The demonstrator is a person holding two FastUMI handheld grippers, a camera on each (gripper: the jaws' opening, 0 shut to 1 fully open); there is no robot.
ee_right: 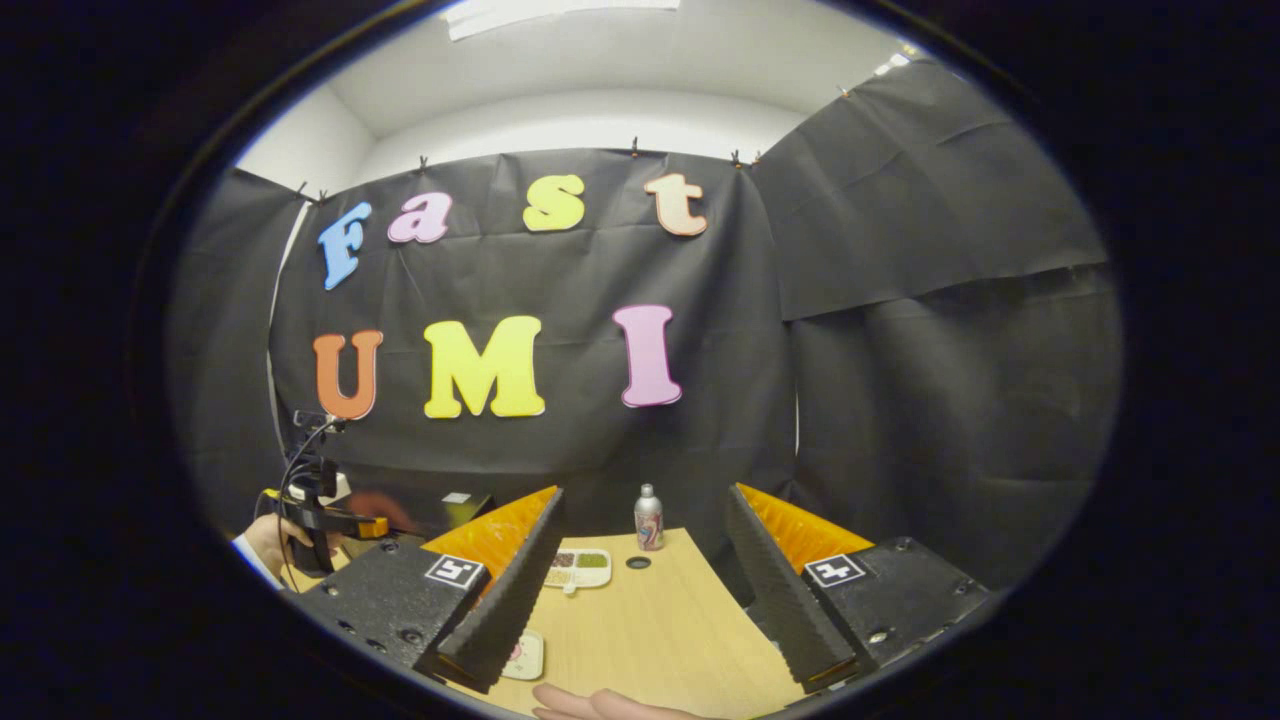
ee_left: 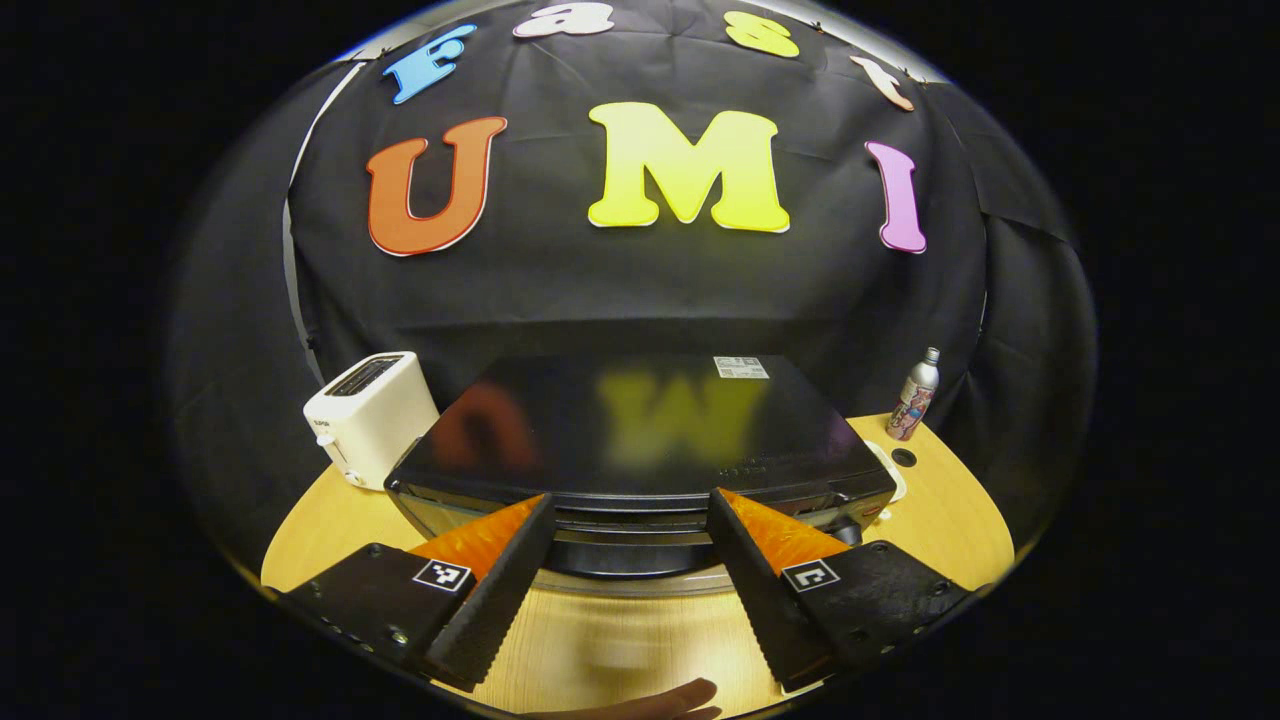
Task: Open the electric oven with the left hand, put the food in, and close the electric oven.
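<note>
- In the left gripper view, the left gripper is held just in front of the electric oven. Its two fingers are spread wide apart, and nothing is held between them.
- The electric oven is a dark box with a shiny flat top. It is set on the wooden table, and its front edge is seen between the two fingertips. Whether the door is open cannot be told.
- A white toaster is placed just beside the oven, on its left side.
- A small bottle is stood upright near the far right corner of the table.
- A bit of a hand is seen at the bottom edge of the left gripper view.
- In the right gripper view, the right gripper is held above the table. Its fingers are wide apart too, with nothing between them.
- A tray of food is laid on the table, near the bottle.
- A small flat dish is seen by the left fingertip.
- Far off on the left of that view, the other gripper is held by a hand, next to the oven.
</note>
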